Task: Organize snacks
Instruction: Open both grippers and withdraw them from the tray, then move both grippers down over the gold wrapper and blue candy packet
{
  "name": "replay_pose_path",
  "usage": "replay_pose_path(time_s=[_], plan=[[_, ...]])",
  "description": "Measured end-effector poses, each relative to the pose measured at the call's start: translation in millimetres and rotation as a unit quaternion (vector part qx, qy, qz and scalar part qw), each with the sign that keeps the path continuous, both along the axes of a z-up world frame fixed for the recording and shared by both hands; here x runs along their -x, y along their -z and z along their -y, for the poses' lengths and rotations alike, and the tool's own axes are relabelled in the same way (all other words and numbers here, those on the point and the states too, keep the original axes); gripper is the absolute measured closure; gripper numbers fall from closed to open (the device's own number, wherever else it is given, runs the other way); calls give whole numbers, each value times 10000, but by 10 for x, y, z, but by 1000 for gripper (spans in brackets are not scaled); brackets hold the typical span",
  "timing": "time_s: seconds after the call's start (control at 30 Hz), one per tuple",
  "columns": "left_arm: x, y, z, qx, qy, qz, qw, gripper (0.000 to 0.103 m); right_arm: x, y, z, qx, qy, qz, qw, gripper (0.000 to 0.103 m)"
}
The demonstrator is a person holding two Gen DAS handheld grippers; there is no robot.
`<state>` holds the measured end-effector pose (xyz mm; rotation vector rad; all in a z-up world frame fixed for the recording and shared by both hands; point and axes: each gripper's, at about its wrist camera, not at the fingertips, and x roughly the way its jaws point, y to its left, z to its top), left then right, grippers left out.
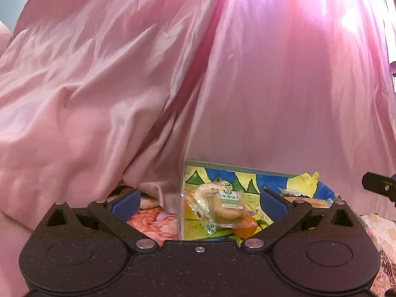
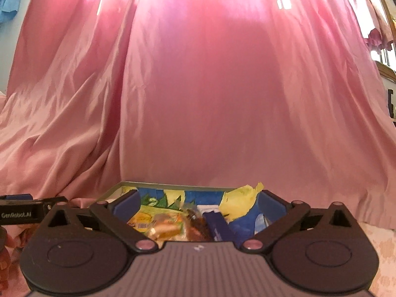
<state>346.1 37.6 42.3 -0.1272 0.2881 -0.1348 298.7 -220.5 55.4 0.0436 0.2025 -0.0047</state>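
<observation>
A shallow box (image 1: pixel 237 167) with a torn blue, yellow and green lining holds the snacks. In the left wrist view a clear-wrapped biscuit pack (image 1: pixel 222 204) lies in it beside an orange sweet (image 1: pixel 246 227). My left gripper (image 1: pixel 199 198) hangs open over the box's left edge, holding nothing. In the right wrist view the same box (image 2: pixel 173 185) holds yellow-wrapped snacks (image 2: pixel 153 225), a brown one and a dark blue bar (image 2: pixel 219 226). My right gripper (image 2: pixel 199 204) is open above them, touching none.
Pink satin curtain (image 1: pixel 173 74) hangs close behind the box and fills the background. A pink floral cloth (image 1: pixel 153 220) covers the surface. The other gripper's black tip shows at the right edge (image 1: pixel 378 185) and at the left edge (image 2: pixel 22 211).
</observation>
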Motion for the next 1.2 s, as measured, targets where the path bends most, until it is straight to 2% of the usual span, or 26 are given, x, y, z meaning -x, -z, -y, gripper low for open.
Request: replay_pose_path(time_s=[0.33, 0.57, 0.97, 1.2], plan=[[262, 119, -52, -224, 176, -157, 9995, 1, 362, 211, -183, -14, -144, 40, 9999, 0], [448, 343, -106, -639, 415, -373, 9964, 1, 589, 419, -354, 219, -123, -74, 9997, 0], [504, 761, -134, -1029, 769, -1077, 9859, 1, 752, 808, -724, 571, -573, -595, 9949, 0], [372, 865, -181, -912, 732, -1407, 9831, 1, 759, 1104, -907, 792, -769, -1150, 9872, 0]])
